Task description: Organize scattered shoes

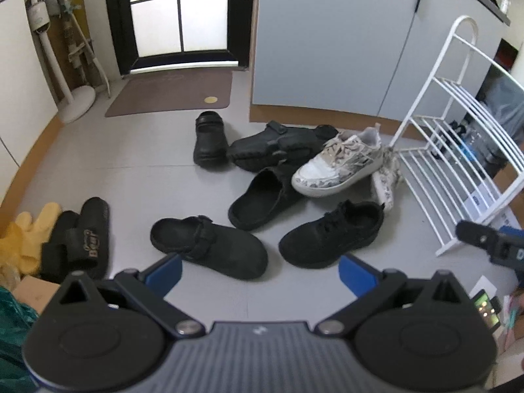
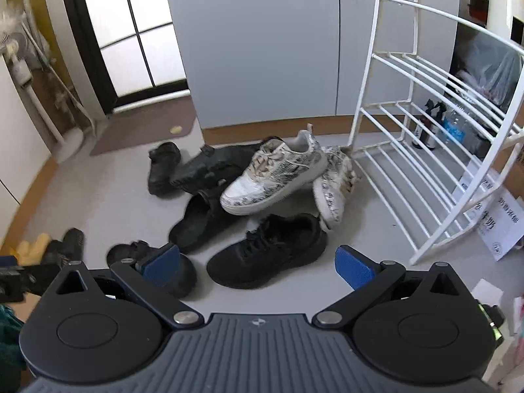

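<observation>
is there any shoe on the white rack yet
No, the white rack has only bare shelves; the shoes, like the white sneaker, lie on the floor.

Black shoes are scattered on the grey floor. A white patterned sneaker is propped tilted on them, its mate tipped beside the white rack.

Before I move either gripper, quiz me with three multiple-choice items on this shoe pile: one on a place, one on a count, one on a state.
1. Where does the black lace-up sneaker lie?
A. on the rack
B. on the floor, nearest the right gripper
C. on the doormat

2. How many patterned white sneakers show?
A. one
B. two
C. four

3. What do the white rack shelves hold?
A. no shoes
B. slippers
C. a clog

Answers: 1 B, it lies just ahead of the open fingers. 2 B, one rests on the pile, the other beside the rack. 3 A, only bare bars show.
</observation>
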Demonstrator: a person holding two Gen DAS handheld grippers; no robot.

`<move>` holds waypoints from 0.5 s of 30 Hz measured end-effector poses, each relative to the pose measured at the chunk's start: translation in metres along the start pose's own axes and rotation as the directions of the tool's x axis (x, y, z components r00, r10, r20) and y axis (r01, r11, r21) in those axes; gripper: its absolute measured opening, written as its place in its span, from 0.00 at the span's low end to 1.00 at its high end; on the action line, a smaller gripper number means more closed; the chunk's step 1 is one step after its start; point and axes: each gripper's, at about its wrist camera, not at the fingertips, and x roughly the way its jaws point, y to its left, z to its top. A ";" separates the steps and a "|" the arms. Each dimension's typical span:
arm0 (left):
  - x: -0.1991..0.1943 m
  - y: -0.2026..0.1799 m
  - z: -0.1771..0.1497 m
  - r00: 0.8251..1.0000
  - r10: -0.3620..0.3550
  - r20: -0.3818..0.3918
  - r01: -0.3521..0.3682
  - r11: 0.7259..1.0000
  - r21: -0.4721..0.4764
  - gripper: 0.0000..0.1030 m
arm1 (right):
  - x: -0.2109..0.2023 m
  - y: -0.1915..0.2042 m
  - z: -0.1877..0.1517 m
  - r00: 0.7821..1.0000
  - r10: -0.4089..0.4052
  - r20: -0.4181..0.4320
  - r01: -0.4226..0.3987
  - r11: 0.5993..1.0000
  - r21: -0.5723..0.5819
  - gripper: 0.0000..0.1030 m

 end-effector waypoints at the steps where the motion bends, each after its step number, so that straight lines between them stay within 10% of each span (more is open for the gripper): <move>1: 0.000 0.001 -0.001 1.000 0.000 -0.001 0.000 1.000 -0.004 1.00 | -0.002 0.000 0.001 1.000 -0.003 0.002 0.003 1.000 0.003 1.00; 15: -0.003 -0.007 0.000 0.992 -0.123 -0.027 0.121 0.990 -0.068 0.99 | -0.043 -0.022 0.003 0.998 -0.055 0.027 0.049 0.982 0.183 1.00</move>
